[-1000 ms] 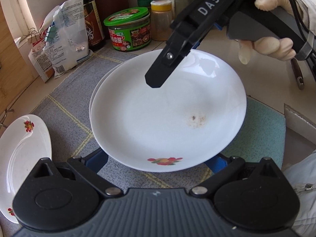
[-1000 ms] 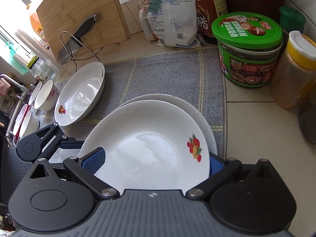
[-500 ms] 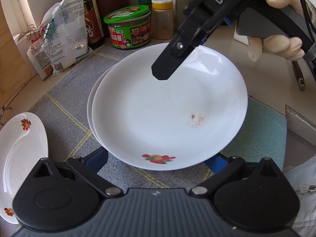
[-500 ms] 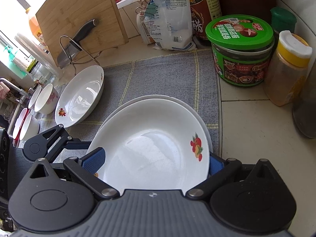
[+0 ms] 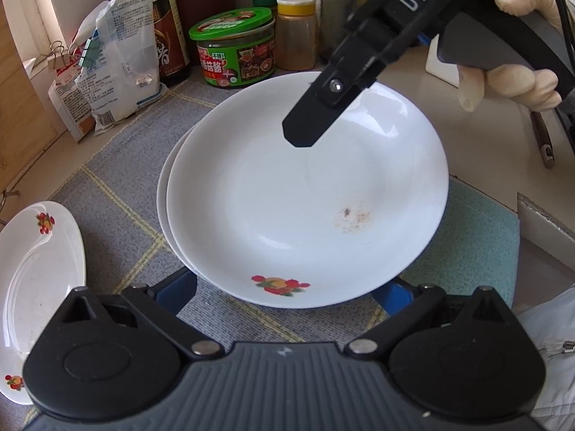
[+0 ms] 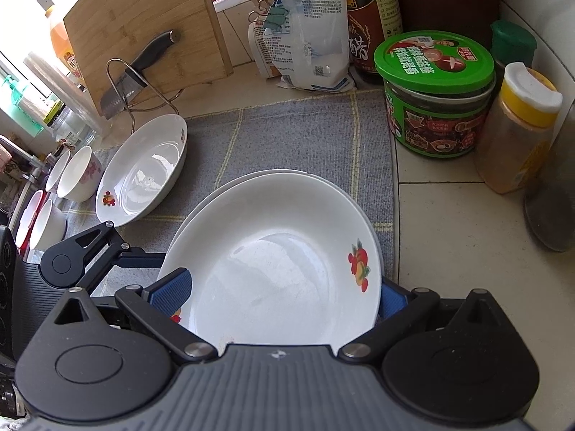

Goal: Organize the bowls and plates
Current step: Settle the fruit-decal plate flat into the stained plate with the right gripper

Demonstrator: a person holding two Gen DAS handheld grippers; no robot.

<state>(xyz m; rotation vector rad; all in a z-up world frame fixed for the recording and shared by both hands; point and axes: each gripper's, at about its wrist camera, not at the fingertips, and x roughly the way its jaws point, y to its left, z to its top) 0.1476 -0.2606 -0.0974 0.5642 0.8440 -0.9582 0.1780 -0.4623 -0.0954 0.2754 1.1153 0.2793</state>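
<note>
Grey checked mat (image 6: pixel 287 136) on tiled counter (image 6: pixel 460 222)

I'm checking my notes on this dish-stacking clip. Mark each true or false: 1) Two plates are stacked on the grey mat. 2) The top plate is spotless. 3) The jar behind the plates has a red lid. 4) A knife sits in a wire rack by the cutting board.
1) True: top plate sits on a lower plate on the grey mat.
2) False: it has a brownish smudge.
3) False: the jar lid is green.
4) True: knife, cutting board.
</note>
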